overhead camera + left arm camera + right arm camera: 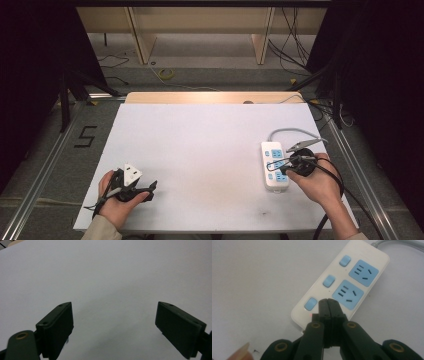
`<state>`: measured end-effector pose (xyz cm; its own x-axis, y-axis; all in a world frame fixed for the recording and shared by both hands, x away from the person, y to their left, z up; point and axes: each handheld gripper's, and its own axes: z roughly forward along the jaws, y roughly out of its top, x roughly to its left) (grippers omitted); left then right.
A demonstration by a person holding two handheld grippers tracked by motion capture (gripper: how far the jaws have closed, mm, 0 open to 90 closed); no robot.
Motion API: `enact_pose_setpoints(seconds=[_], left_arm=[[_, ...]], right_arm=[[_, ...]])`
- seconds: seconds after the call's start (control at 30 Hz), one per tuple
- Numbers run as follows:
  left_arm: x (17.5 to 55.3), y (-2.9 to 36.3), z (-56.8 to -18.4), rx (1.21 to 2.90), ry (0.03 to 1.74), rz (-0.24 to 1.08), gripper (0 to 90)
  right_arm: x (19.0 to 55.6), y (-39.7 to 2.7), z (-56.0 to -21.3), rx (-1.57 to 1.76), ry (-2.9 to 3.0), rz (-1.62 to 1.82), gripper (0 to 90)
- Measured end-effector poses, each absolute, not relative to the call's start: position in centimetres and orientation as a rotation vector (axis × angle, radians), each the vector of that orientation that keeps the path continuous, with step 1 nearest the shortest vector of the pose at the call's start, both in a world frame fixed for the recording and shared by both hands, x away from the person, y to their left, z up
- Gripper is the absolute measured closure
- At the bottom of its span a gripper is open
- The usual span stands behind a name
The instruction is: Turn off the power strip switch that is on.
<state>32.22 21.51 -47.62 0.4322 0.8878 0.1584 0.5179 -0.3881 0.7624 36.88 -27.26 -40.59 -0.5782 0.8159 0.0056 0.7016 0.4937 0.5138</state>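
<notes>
Power strip, white with pale blue fittings, is lying on the right side of the counter, nearer the near edge than the far one, its grey cable curling away toward the far right. We are holding the right tongs clenched, with nothing between them, and their tip is sitting over the near end of the strip, right beside the nearest blue switch. A small red glow is showing at the strip's edge just next to that switch, so we are judging that the nearest switch is either being pressed or has been pressed on; whether the tip is actually touching the plastic we cannot tell. The two farther switches are looking untouched and unlit, so the work seems to be at an early stage, with those two still left if all are meant to be flipped.

Counting what we are seeing: one power strip, three blue switches in a row along one side, two blue sockets in plain sight with a third apparently hidden under the tongs, and one cable.

Farther out, the left tongs are resting released and empty on the near left of the counter, well apart from the strip.
</notes>
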Motion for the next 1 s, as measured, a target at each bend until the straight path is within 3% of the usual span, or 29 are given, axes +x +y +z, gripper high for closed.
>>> enact_pose_setpoints(seconds=[1.0], left_arm=[[32.2, 21.5, -47.6, 2.051, 1.18, 0.756, 14.5]], right_arm=[[37.3, -25.9, -40.4, 1.271, 2.529, 0.674, 90.0]])
